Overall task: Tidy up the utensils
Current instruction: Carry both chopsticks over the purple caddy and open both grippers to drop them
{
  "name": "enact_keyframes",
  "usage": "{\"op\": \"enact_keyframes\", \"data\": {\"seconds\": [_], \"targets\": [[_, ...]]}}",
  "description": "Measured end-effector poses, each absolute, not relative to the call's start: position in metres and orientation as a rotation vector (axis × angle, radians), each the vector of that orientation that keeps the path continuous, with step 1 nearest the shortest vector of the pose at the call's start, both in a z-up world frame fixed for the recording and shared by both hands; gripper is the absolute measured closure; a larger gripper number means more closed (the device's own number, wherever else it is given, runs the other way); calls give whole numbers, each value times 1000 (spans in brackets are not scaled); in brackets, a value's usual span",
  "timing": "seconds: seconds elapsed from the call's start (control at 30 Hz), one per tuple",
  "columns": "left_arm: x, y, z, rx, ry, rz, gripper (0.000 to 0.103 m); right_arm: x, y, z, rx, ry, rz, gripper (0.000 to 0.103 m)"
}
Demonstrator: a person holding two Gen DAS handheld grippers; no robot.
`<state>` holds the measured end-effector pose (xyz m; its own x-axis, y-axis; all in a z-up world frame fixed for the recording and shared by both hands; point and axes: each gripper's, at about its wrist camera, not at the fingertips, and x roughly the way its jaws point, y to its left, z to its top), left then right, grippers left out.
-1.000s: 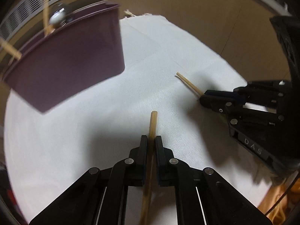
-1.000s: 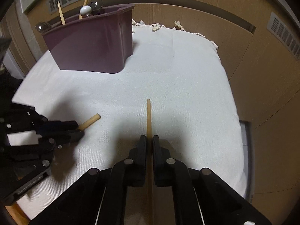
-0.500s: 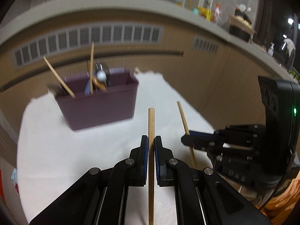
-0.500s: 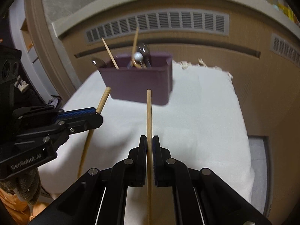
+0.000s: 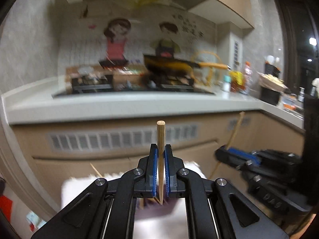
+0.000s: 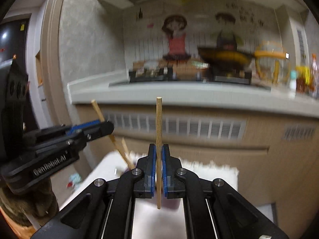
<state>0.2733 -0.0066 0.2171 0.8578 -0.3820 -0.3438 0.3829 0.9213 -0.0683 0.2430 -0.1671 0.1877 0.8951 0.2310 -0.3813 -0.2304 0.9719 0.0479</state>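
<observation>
Kitchen cabinets with a vent grille and a grey counter fill the background of both views, blurred. Low in each frame lies the white cloth (image 6: 215,171) that covers the table.

1. My left tongs (image 5: 161,167) are clamped on one wooden chopstick (image 5: 160,139). It stands nearly upright between the blue pads (image 5: 154,171), blunt end up and pointed end below the jaws.
2. My right tongs (image 6: 159,169) are clamped on a second chopstick (image 6: 159,123), also upright at the centre of the frame.
3. In the left view, the right tongs appear at the right of the frame; in the right view, the left tongs appear at the left. The two chopsticks are well apart.
4. The purple utensil bin (image 5: 153,209) shows only as a dark blur behind the left jaws, low in the frame, with a stick (image 5: 95,172) leaning out of it at lower left.

Step in hand, as I judge it: carry phase, both chopsticks lifted clear of the cloth.

Next move: bring each tip over the bin opening, tilt the tongs down, lower, then release. Keep the sticks apart to avoid a clash.
</observation>
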Motion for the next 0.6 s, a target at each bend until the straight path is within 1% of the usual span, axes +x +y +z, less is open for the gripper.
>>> {"op": "enact_keyframes", "data": {"seconds": [0.13,0.27,0.43,0.6], "targets": [[309,-3,215,19,376,-358,96,275,-165,205,-13,367,194,97],[334,-2,189,17,425,-336,96,306,-165,189,3,400,181,97],[360,-3,142,25,500,-311,96,339,-166,137,17,493,173,97],[378,-2,98,19,583,-299,96,367,-165,73,50,649,189,97]]}}
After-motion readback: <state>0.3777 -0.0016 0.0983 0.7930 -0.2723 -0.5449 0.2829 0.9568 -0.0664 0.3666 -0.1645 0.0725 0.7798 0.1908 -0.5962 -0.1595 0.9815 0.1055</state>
